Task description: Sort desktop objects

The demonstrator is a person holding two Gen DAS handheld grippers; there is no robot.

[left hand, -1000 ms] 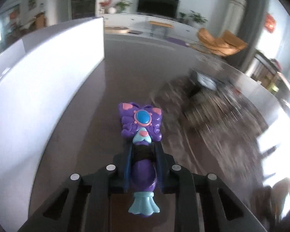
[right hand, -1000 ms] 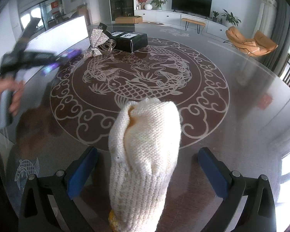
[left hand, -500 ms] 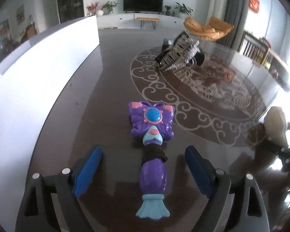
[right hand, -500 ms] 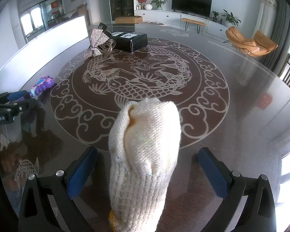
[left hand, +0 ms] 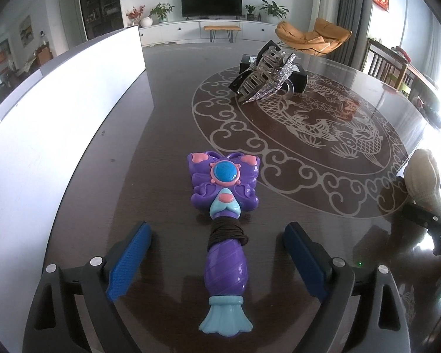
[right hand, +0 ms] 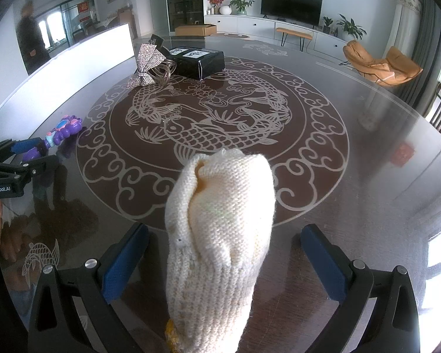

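Observation:
A purple butterfly toy wand [left hand: 225, 214] lies flat on the dark glass table, a dark hair tie wound round its neck. My left gripper [left hand: 217, 253] is open, its blue pads either side of the wand's handle without touching it. The wand also shows far left in the right wrist view [right hand: 62, 131]. A cream knitted glove [right hand: 220, 241] stands between the open pads of my right gripper [right hand: 223, 256], touching neither; it also shows at the right edge of the left wrist view [left hand: 423, 179].
A rhinestone hair claw [left hand: 267, 78] leans on a black box [right hand: 197, 60] at the far side of the table. A long white board [left hand: 58, 111] stands along the table's left edge. The round table bears a carp pattern [right hand: 211, 123].
My left gripper brought the wand down onto the table, opened and let it go; the view then steadied. The right gripper and glove have not moved.

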